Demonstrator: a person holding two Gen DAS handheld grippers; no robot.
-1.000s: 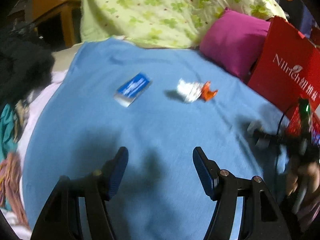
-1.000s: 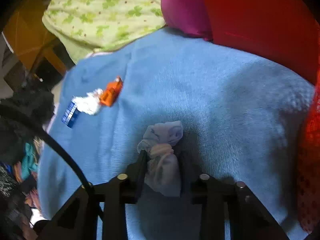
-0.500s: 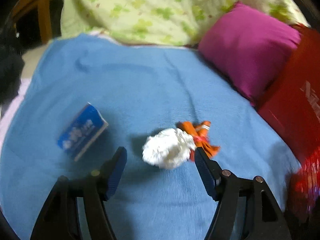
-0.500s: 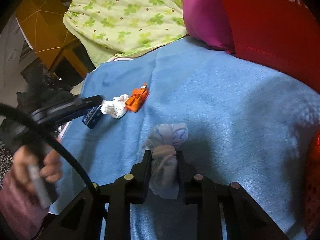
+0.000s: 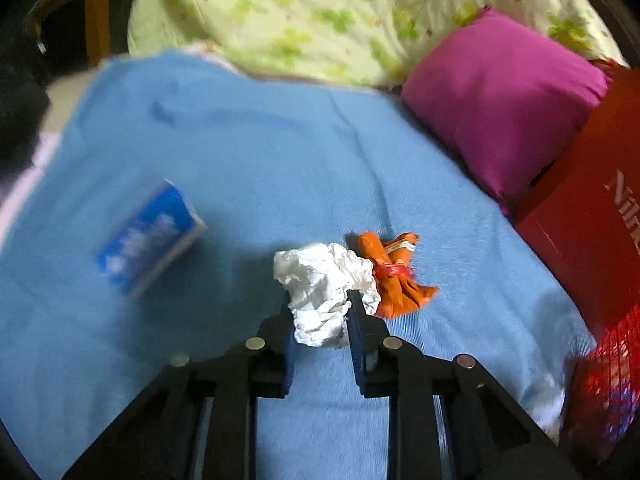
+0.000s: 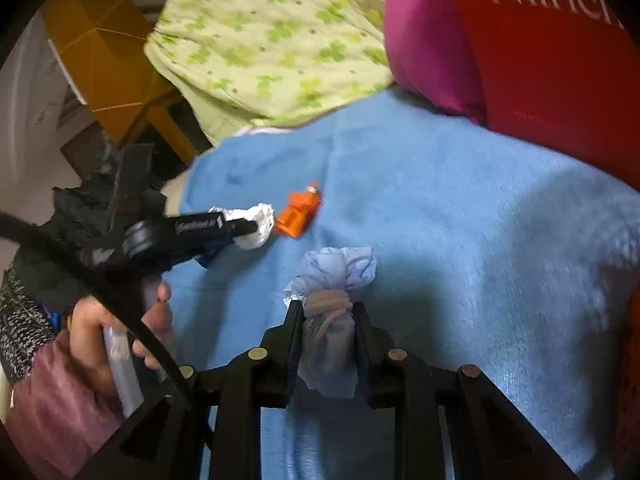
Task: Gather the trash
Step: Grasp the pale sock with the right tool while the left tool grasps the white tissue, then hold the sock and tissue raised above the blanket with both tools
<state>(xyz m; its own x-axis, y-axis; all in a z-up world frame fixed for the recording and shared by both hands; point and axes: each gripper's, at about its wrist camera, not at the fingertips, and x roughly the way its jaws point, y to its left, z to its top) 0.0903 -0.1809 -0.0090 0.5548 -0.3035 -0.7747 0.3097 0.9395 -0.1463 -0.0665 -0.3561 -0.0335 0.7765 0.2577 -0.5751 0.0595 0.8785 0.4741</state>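
Observation:
My left gripper (image 5: pixel 319 308) is shut on a crumpled white paper ball (image 5: pixel 324 280) on the blue blanket (image 5: pixel 248 152). An orange tied wrapper (image 5: pixel 394 276) lies touching the ball's right side. A blue box (image 5: pixel 150 236) lies to the left. My right gripper (image 6: pixel 327 320) is shut on a pale blue tied bundle (image 6: pixel 334 280), held over the blanket. In the right wrist view the left gripper (image 6: pixel 256 226) shows at the white ball (image 6: pixel 260 220), next to the orange wrapper (image 6: pixel 300 216).
A magenta pillow (image 5: pixel 504 108) and a red paper bag (image 5: pixel 592 232) stand at the right. A green floral quilt (image 5: pixel 340 12) is piled at the back. A red mesh bag (image 5: pixel 608 384) sits at the lower right. Dark clothes (image 6: pixel 92 208) lie off the left edge.
My left gripper moved forward to the white paper ball and closed on it. My right gripper keeps its hold on the pale blue bundle and has lifted slightly.

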